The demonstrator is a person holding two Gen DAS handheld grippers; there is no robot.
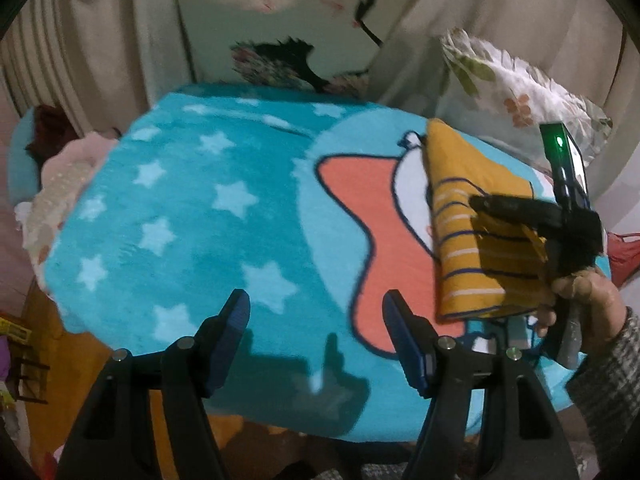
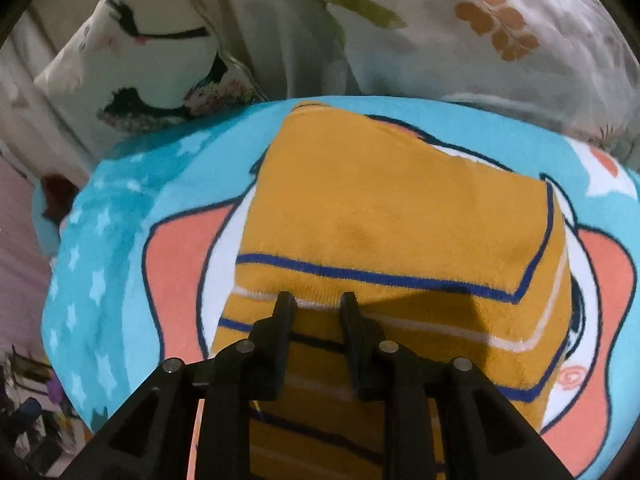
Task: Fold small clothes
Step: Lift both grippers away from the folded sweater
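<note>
A folded mustard-yellow garment (image 2: pixel 392 208) with blue and white stripes lies on a turquoise star-print blanket (image 2: pixel 104 240). It also shows at the right of the left wrist view (image 1: pixel 468 216). My right gripper (image 2: pixel 316 300) sits over the garment's near striped edge with its jaws partly apart, the cloth beneath them. It shows in the left wrist view (image 1: pixel 516 212), on the garment. My left gripper (image 1: pixel 316 312) is open and empty above the blanket (image 1: pixel 180 208), left of the garment.
A cream pillow with a bird print (image 1: pixel 292 28) and a leaf-print pillow (image 1: pixel 516 84) lean at the back of the blanket. A pile of pale clothes (image 1: pixel 56 196) lies at the left edge. An orange surface (image 1: pixel 80 356) lies below the blanket.
</note>
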